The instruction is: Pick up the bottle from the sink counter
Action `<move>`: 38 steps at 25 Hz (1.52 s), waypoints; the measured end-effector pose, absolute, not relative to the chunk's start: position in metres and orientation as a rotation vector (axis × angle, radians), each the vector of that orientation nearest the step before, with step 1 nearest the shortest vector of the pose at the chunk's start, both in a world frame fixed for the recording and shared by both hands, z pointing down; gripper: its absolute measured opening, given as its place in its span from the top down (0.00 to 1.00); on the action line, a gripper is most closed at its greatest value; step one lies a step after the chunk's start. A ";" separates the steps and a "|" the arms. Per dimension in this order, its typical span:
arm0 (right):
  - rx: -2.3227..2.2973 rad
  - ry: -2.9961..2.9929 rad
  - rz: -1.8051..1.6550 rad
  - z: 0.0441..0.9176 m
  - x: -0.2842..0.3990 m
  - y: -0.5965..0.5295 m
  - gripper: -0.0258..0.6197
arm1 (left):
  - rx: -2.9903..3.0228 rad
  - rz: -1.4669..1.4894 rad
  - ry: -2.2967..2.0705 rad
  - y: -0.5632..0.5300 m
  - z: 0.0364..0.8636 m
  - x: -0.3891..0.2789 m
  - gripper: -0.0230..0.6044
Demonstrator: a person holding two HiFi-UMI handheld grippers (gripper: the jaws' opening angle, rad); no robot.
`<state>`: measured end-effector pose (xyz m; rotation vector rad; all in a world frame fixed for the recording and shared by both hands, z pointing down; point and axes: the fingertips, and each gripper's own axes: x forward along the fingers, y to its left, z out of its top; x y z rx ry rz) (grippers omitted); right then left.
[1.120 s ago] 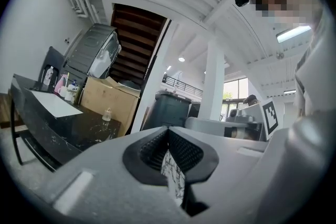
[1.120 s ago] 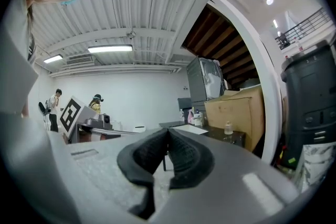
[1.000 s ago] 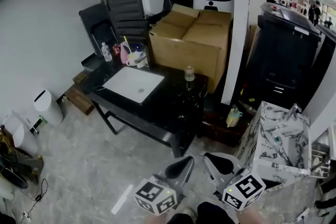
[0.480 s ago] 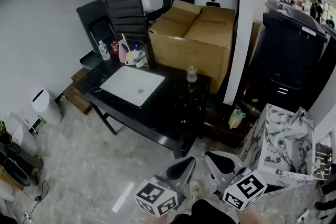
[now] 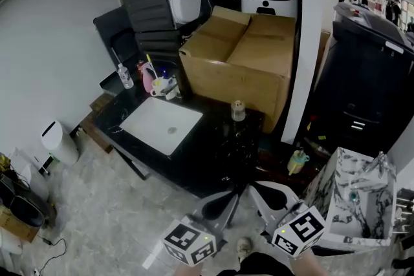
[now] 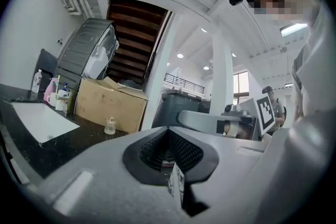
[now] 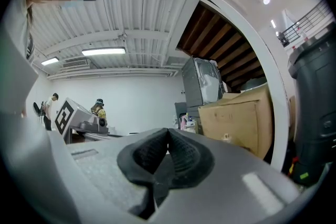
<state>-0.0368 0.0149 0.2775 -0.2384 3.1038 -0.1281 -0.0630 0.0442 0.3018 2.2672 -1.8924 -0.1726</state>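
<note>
A small clear bottle (image 5: 238, 110) with a pale cap stands upright on the black sink counter (image 5: 213, 152), right of the white basin (image 5: 160, 132); it also shows in the left gripper view as the small bottle (image 6: 109, 126) and in the right gripper view as the small bottle (image 7: 227, 138). A clear water bottle (image 5: 123, 76) stands at the counter's far left corner. My left gripper (image 5: 223, 203) and right gripper (image 5: 272, 196) hang side by side, low and short of the counter's near edge. Both are shut and hold nothing, as the left gripper (image 6: 169, 132) and right gripper (image 7: 168, 135) pads show.
A large cardboard box (image 5: 239, 68) sits behind the counter. A pink bottle and cups (image 5: 155, 81) crowd its back left. A white pillar (image 5: 310, 42) rises at the right. A marble-patterned box (image 5: 352, 197) and a small yellow bottle (image 5: 297, 161) are on the floor, right.
The head view has come nearer: the counter now sits lower and closer to the grippers. Both grippers stay shut and low in the view.
</note>
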 end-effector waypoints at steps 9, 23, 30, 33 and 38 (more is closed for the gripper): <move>-0.232 3.090 -0.121 0.274 -0.063 -0.059 0.96 | 2.269 -0.142 -1.911 -0.032 0.298 -0.089 0.95; -0.277 3.110 -0.147 0.292 -0.075 -0.123 0.96 | 2.260 -0.114 -1.913 -0.094 0.306 -0.113 0.95; -0.378 3.114 -0.129 0.295 -0.088 -0.147 0.96 | 2.283 -0.096 -1.862 -0.124 0.310 -0.140 0.95; -0.448 3.108 -0.139 0.299 -0.096 -0.163 0.96 | 2.301 -0.077 -1.825 -0.140 0.315 -0.155 0.96; -0.547 3.092 -0.155 0.303 -0.119 -0.184 0.96 | 2.348 0.006 -1.748 -0.164 0.322 -0.177 0.95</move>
